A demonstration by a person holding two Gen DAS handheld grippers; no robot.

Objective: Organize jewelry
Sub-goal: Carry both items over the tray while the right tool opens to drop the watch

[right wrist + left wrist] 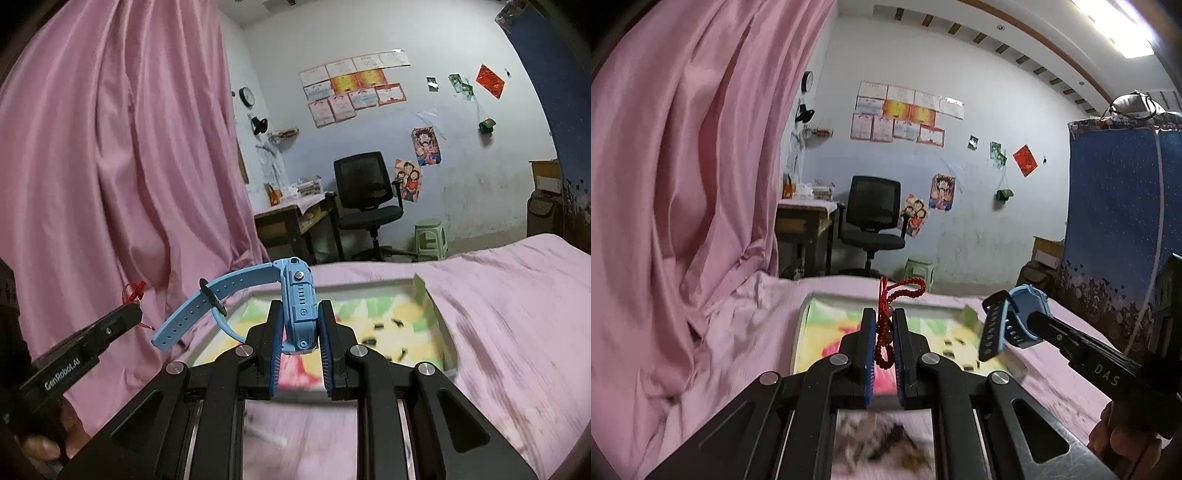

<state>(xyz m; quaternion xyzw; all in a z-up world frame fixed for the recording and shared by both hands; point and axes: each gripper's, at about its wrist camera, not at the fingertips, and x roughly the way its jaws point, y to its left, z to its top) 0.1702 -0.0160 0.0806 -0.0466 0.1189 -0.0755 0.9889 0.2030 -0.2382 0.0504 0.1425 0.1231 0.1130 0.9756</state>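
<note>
My left gripper (884,314) is shut on a red beaded bracelet (905,290) with a red cord, held up above a shallow box (809,306) that has a colourful printed bottom and lies on the pink bed. My right gripper (301,306) is shut on a light blue watch (299,306); its strap (192,314) curves out to the left. In the left wrist view the blue watch (1015,314) and right gripper (1030,319) hang over the box's right side. In the right wrist view the left gripper (136,314) shows at left with red cord (133,290) above it.
The box (439,325) sits on a pink sheet (517,314) covering the bed. A pink curtain (683,166) hangs at left. Beyond the bed stand a black office chair (873,214), a desk (805,218) and a green stool (430,236). A blue wardrobe (1115,221) rises at right.
</note>
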